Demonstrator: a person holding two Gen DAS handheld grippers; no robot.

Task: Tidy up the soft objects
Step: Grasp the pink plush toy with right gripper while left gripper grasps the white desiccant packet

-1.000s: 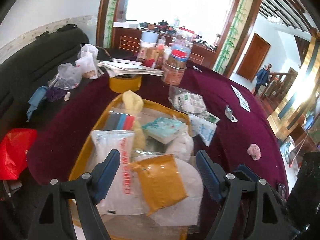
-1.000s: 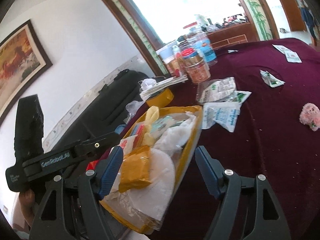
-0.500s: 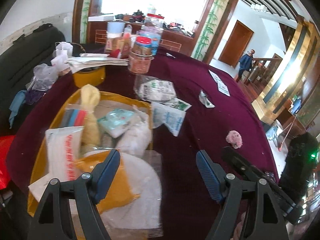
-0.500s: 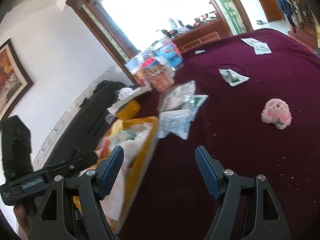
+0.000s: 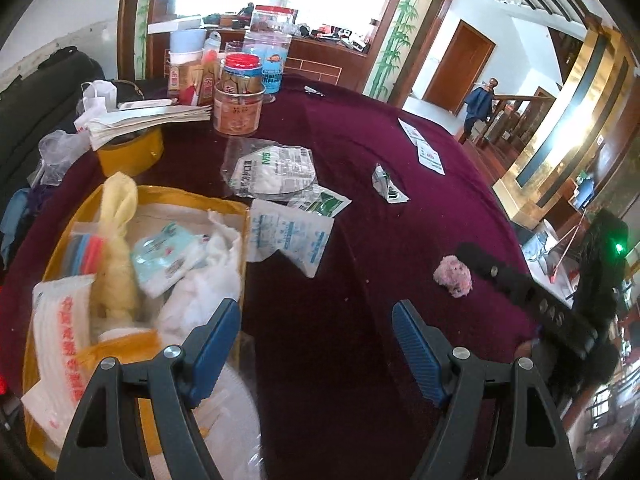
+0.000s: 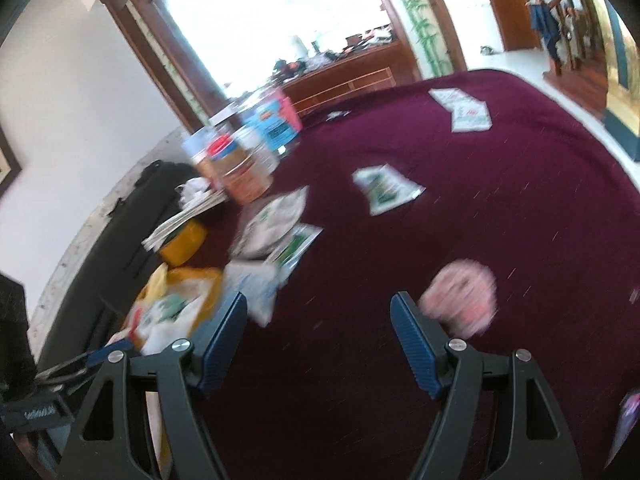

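A yellow tray at the left holds several soft packs, a yellow cloth and white wadding. A pink fluffy ball lies on the maroon tablecloth to the right. Soft plastic packs lie beside the tray. My left gripper is open and empty, over the cloth by the tray's right edge. My right gripper is open and empty; the blurred pink ball is just right of its right finger. The tray sits to its left.
Jars, bottles and a stack of papers on a yellow tape roll stand at the back left. Small sachets and cards lie scattered on the cloth. A black sofa is behind the table's left side.
Both grippers have swung right, away from over the tray towards the open cloth. The pink ball has come close to the right gripper. Both stayed open.
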